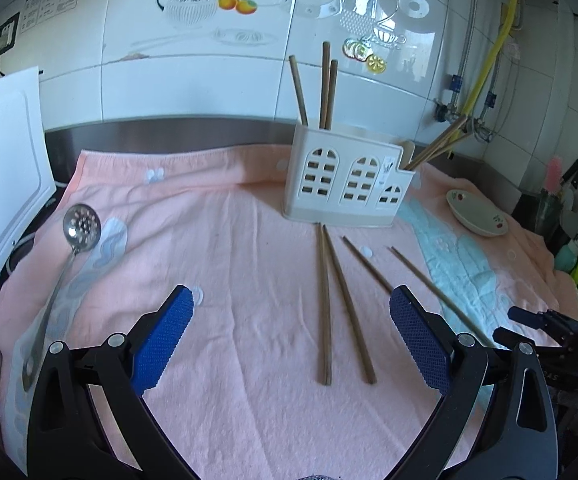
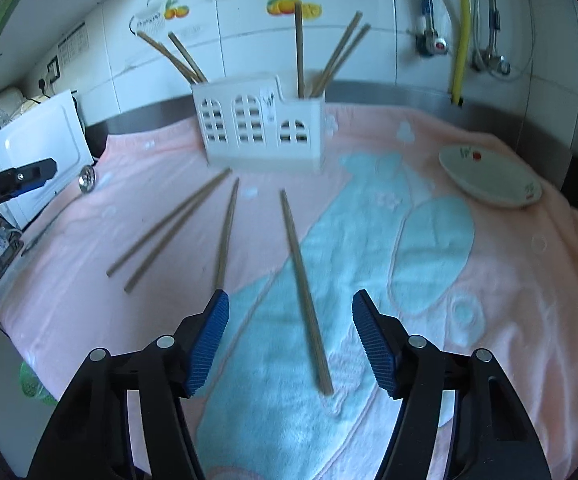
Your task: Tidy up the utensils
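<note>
Both grippers' fingers (image 1: 419, 332) (image 2: 209, 344) wide, empty; four chopsticks (image 1: 324, 308) remain on towel (image 1: 229, 240), holder (image 1: 345, 176) at 12 o'clock part-filled.

The left gripper (image 1: 291, 300) is tilting downward, its blue-padded fingers (image 1: 165, 336) standing wide apart with nothing between the pads. The right gripper (image 2: 290, 306) is angling down more steeply, its fingers (image 2: 373, 344) parted less widely and gripping nothing. In the right wrist view, the left gripper is showing at the left edge.
</note>
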Demonstrator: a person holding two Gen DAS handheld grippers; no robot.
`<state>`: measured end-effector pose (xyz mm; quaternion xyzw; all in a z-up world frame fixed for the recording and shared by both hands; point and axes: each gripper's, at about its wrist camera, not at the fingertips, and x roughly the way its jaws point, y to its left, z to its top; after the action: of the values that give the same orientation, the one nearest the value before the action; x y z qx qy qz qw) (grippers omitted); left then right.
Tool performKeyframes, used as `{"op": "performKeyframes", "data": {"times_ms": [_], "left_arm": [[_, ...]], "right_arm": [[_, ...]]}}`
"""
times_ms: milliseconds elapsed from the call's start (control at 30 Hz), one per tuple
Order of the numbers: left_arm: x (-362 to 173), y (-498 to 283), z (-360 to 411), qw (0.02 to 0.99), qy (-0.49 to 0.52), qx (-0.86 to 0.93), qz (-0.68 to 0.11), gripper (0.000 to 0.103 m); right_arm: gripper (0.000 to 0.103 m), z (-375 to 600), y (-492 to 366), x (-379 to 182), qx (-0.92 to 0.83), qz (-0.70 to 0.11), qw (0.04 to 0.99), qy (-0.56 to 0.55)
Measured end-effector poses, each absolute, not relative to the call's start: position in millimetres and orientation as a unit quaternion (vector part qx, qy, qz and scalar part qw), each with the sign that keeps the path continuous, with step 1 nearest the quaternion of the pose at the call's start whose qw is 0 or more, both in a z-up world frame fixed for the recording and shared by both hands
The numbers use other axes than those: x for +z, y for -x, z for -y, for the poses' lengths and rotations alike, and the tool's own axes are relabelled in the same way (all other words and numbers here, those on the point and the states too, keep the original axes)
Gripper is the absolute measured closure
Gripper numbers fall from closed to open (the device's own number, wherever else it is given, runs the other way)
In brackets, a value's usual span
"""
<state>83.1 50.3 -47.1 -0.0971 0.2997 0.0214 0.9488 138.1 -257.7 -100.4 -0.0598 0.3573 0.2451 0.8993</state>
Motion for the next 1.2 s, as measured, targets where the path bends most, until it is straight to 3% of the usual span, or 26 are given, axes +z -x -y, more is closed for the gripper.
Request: {"op": "performKeyframes", "data": {"times_ms": [367,500,667,833,1033,1200], "left_arm": [[-65.3,-75.9,-52.3,0.944,0.100,0.024,-0.313,0.007],[-68.2,-75.2,-51.1,0.944,0.097,0.022,-0.315,0.013],[-75.8,-77.0,-49.5,0.940,0.096,0.014,-0.326,0.023],[-84.9,-82.1,-40.2,0.936,0.085,-0.005,-0.341,0.042],[-95.1,-91.2,-27.8,0.930,0.078,-0.026,-0.357,0.057],[-103.2,-103.6,-16.7,0.925,0.068,-0.044,-0.371,0.065]], "right_arm": [[0.070,257.1,-154.8,-122.9,0.244,-0.383,0.889,0.063],[0.081,254.3,-160.4,-129.2,0.244,-0.392,0.884,0.070],[0.087,253.6,-165.1,-133.0,0.241,-0.398,0.882,0.077],[0.089,252.0,-166.0,-134.2,0.242,-0.398,0.880,0.092],[0.095,252.8,-166.3,-134.5,0.240,-0.396,0.881,0.097],[0.096,252.9,-164.5,-133.9,0.240,-0.394,0.882,0.096]]}}
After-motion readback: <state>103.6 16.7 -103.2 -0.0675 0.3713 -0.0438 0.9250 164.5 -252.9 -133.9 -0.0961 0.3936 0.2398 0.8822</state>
